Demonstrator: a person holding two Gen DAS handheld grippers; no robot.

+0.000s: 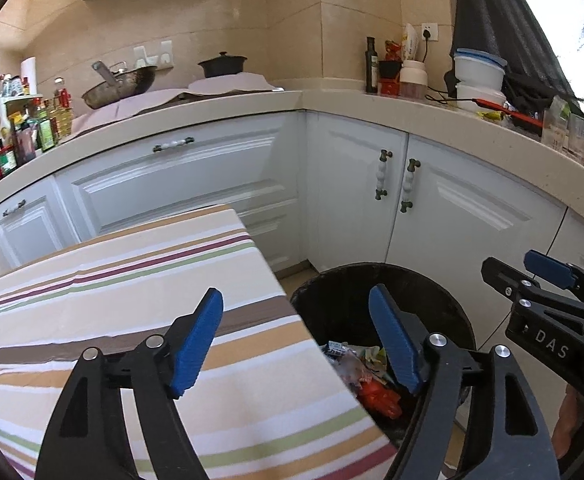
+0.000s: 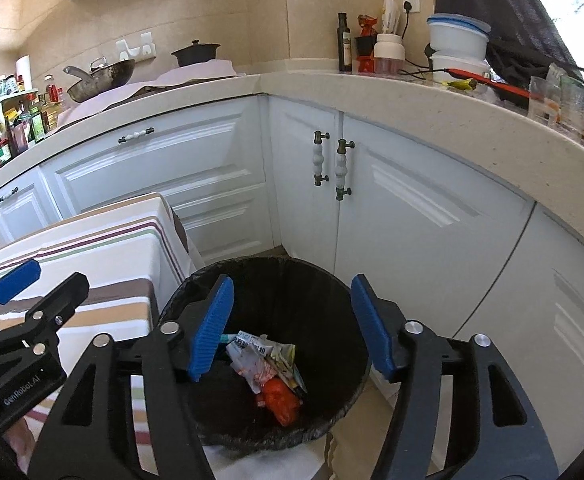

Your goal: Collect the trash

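- While both tongs hung over the black bin (image 2: 268,280), the right gripper (image 2: 292,328) stood spread and empty, and the left gripper (image 1: 296,344) likewise.
- Crumpled wrappers (image 2: 268,360) and an orange scrap (image 2: 280,400) lay inside the bin.
- Left of it, the striped tablecloth (image 1: 132,280) showed no litter; collection looked nearly done.

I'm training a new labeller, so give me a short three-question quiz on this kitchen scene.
1. True or false: the right gripper holds a wrapper.
2. What lies in the bin? A) only water B) crumpled wrappers and something orange C) a pan
3. What covers the table beside the bin?

Key:
1. False; both it and the left gripper are open with nothing between the fingers.
2. B; the trash rests at the bottom.
3. A striped cloth.
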